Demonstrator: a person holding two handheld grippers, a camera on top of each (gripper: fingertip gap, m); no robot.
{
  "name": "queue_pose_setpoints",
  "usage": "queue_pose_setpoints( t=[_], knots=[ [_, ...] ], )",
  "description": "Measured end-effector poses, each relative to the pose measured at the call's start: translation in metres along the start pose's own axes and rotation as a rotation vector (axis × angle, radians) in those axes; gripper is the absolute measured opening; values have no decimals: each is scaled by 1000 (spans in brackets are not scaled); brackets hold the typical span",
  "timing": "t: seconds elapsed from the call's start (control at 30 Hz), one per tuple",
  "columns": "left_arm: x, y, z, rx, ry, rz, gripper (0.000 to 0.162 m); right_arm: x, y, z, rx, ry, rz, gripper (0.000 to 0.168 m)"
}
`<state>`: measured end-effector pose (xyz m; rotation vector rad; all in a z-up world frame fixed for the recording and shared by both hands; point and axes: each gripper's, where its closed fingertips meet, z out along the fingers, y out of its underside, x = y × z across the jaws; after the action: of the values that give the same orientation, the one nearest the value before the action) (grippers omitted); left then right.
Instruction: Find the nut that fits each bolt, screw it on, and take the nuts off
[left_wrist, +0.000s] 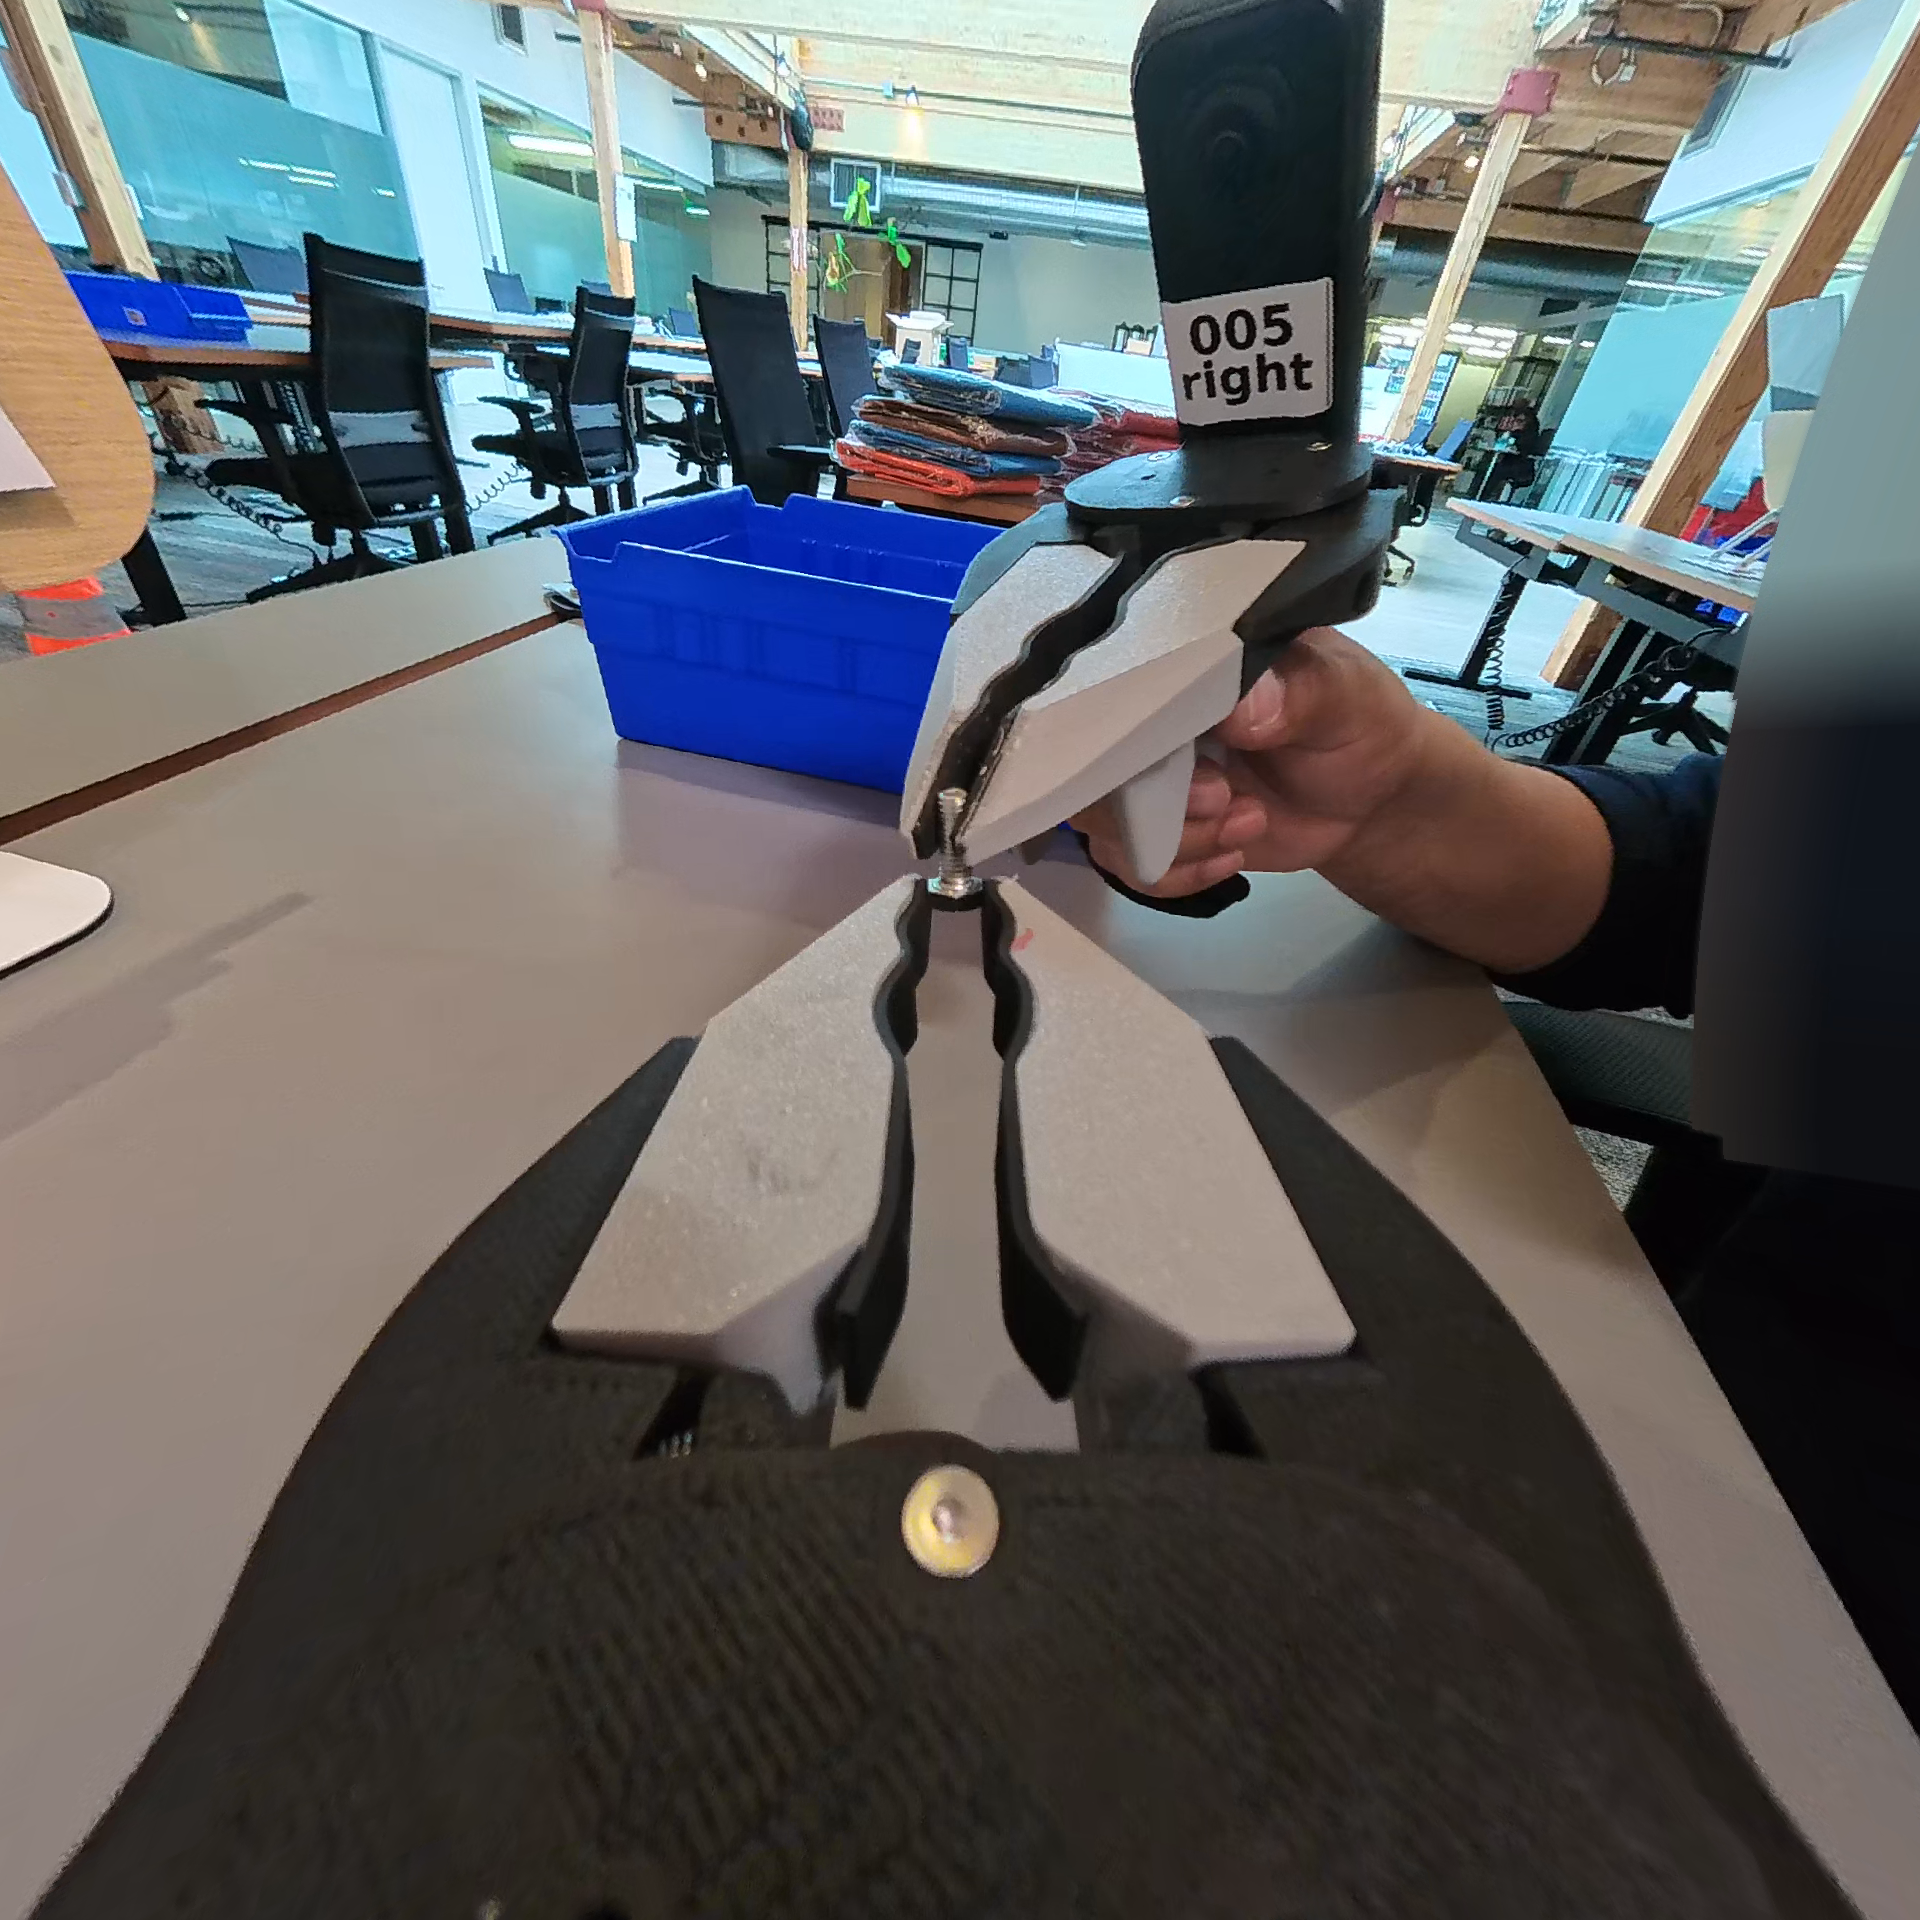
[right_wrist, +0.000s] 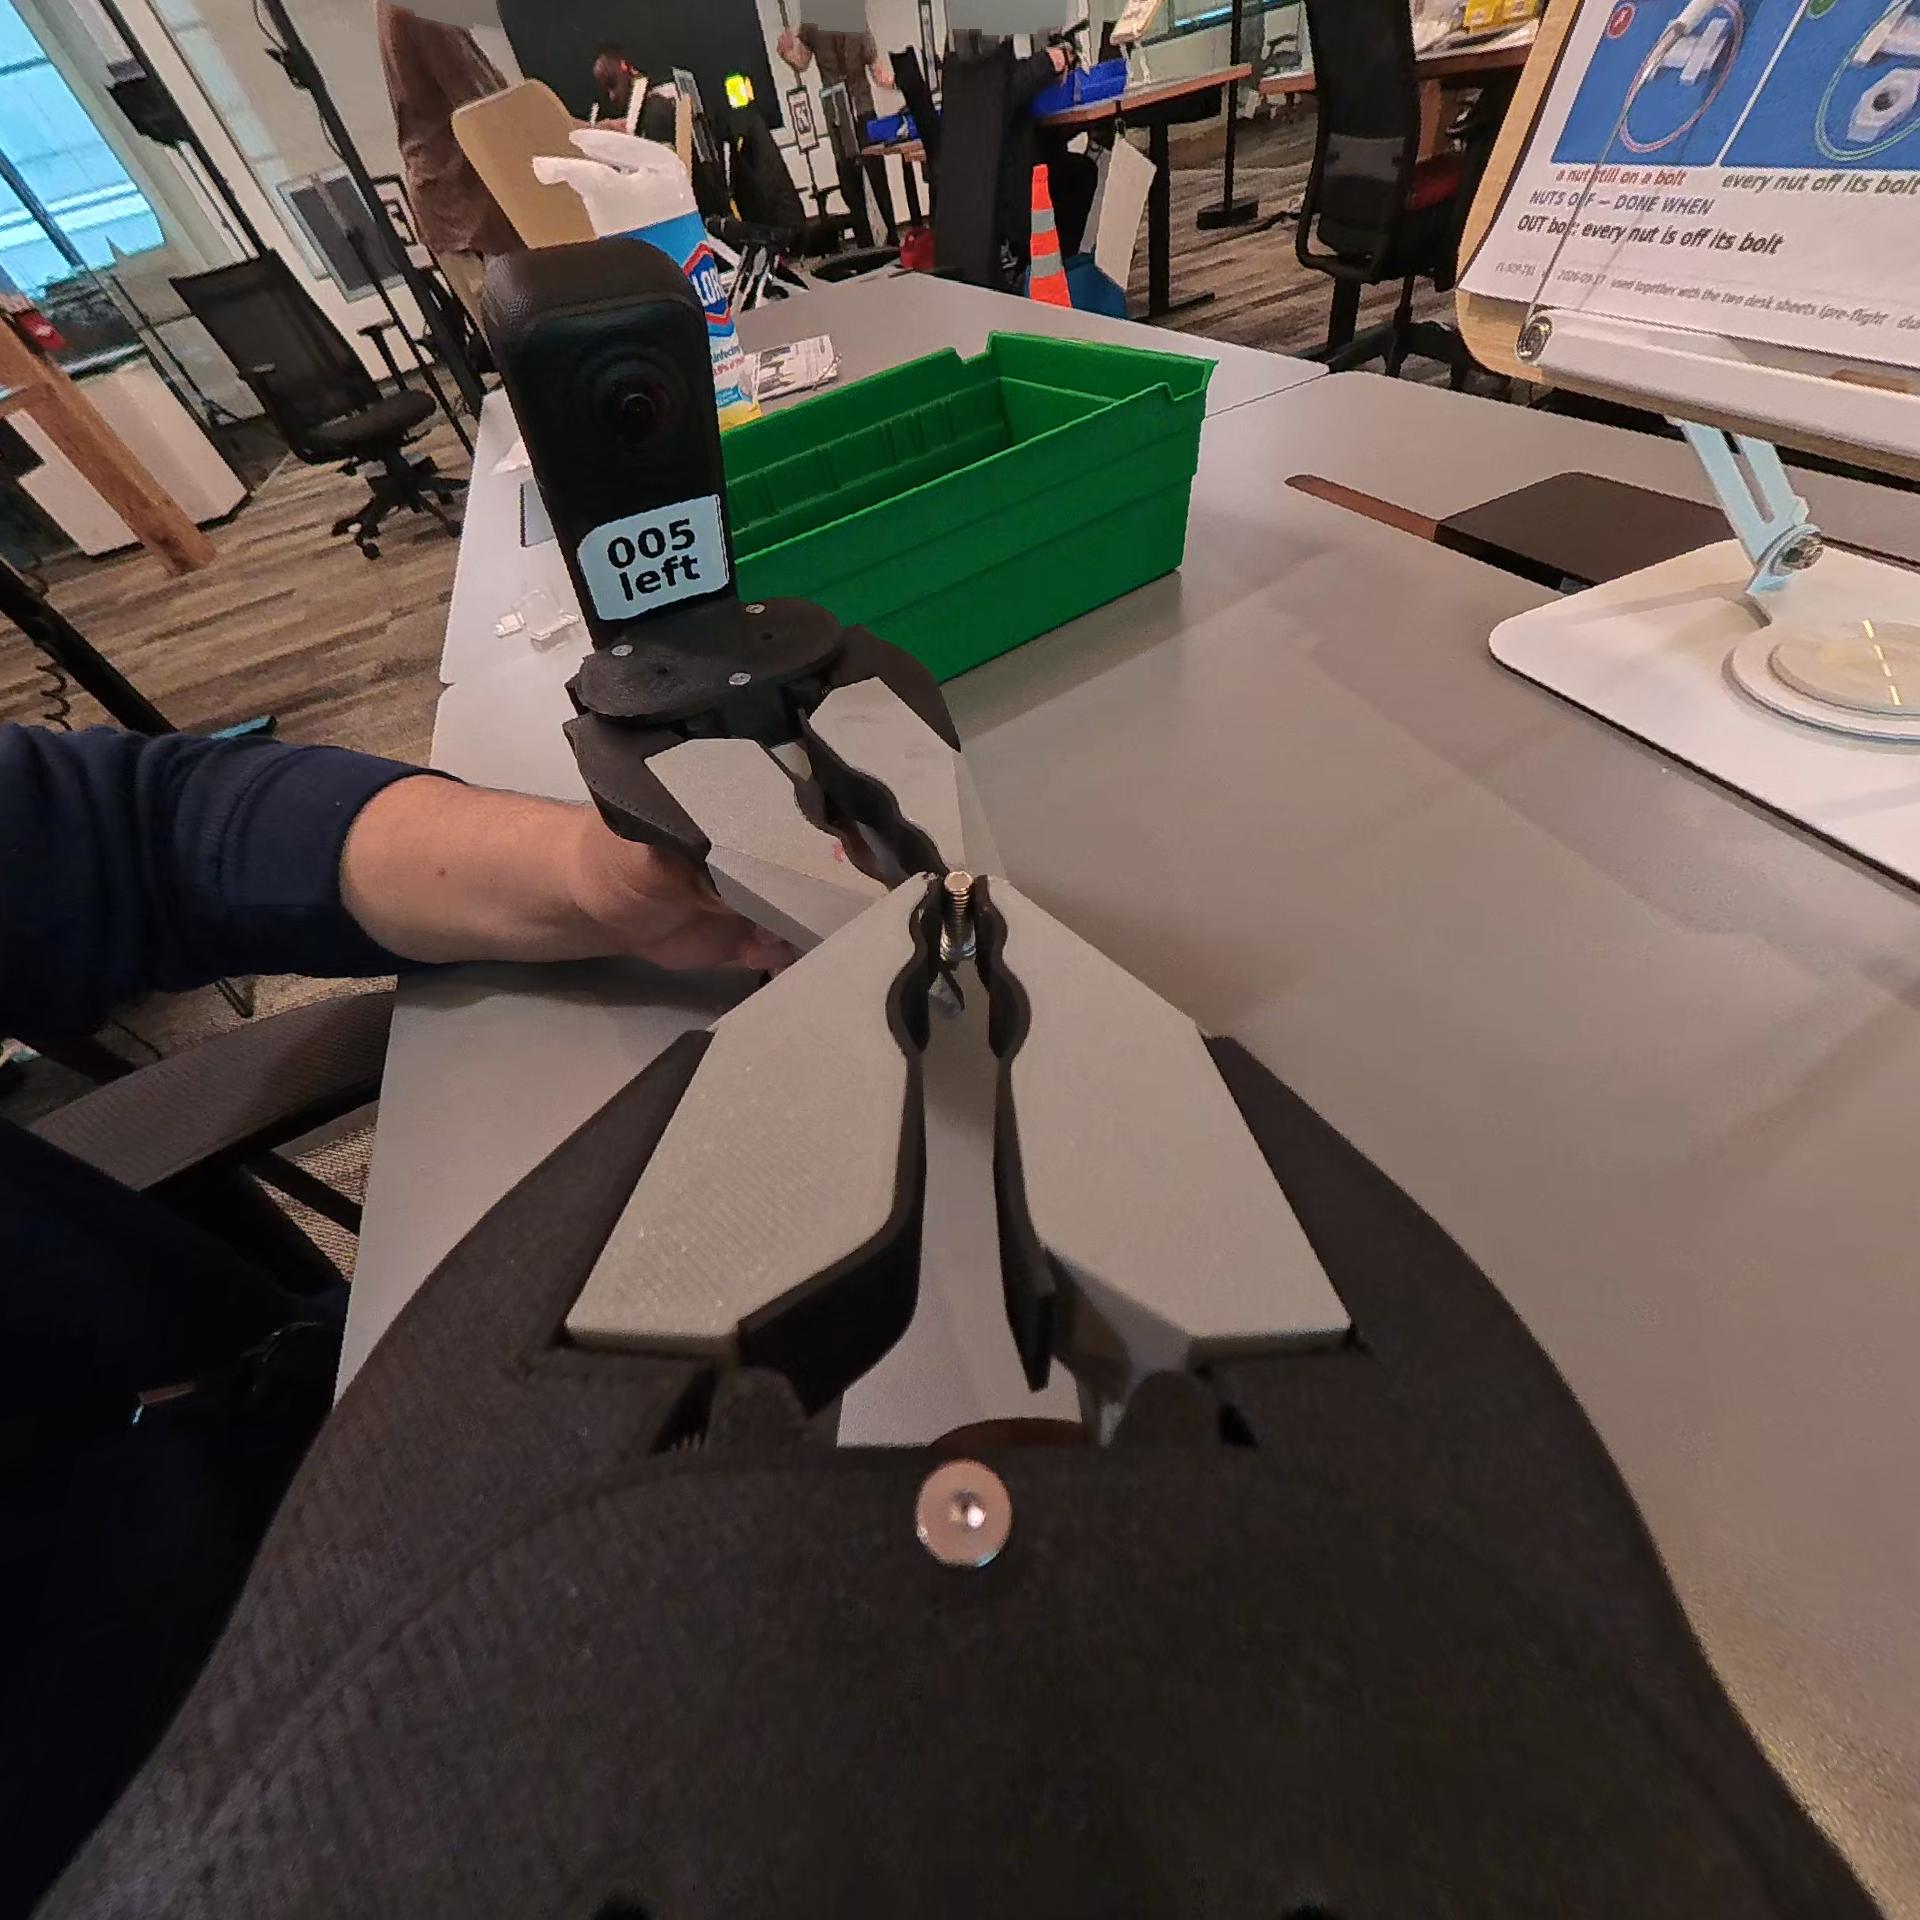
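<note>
The left gripper (left_wrist: 954, 896) is seen closed at its tips on a small silver nut (left_wrist: 954, 885), held above the grey table (left_wrist: 416, 935). A short silver bolt (left_wrist: 952, 831) stands upright through the nut, and its upper end is clamped between the tips of the right gripper (left_wrist: 948, 821), which reaches down from above at a slant. In the right wrist view the same bolt (right_wrist: 957, 920) is pinched near the tips of the right gripper (right_wrist: 957, 902), with its end face turned toward the camera and the threaded shank running down between the fingers; the nut (right_wrist: 948, 997) appears lower on the shank, though it is blurred there and its exact seat on the thread cannot be told. The left gripper (right_wrist: 914, 883) comes in from the left, its tips meeting the bolt from behind. Each tool is held by a hand (left_wrist: 1309, 769) in a dark blue sleeve. A blue bin (left_wrist: 769, 634) stands on the table beyond the grippers in the left wrist view; a green bin (right_wrist: 966, 520) stands beyond them in the right wrist view, with a white stand base (right_wrist: 1683, 665) to the right.
</note>
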<state>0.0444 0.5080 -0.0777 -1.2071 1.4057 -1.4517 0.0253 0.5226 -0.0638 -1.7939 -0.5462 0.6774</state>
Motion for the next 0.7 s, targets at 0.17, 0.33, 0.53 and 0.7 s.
queue_pose_setpoints(
  t=[0.17, 0.33, 0.53, 0.7],
  knots=[
    [-1, 1, 0, -5, -1, -7, 7, 1, 1, 1, -3, 9, -1, 2],
    [-1, 2, 0, -9, -2, -7, 8, 1, 1, 1, -3, 7, 1, 3],
    [1, 0, 0, -1, 13, -11, 7, -1, -1, -1, 9, -8, -1, 3],
    [-8, -8, -13, 25, 16, 1, 7, 12, -6, -14, 34, 29, -20, 8]
  ],
)
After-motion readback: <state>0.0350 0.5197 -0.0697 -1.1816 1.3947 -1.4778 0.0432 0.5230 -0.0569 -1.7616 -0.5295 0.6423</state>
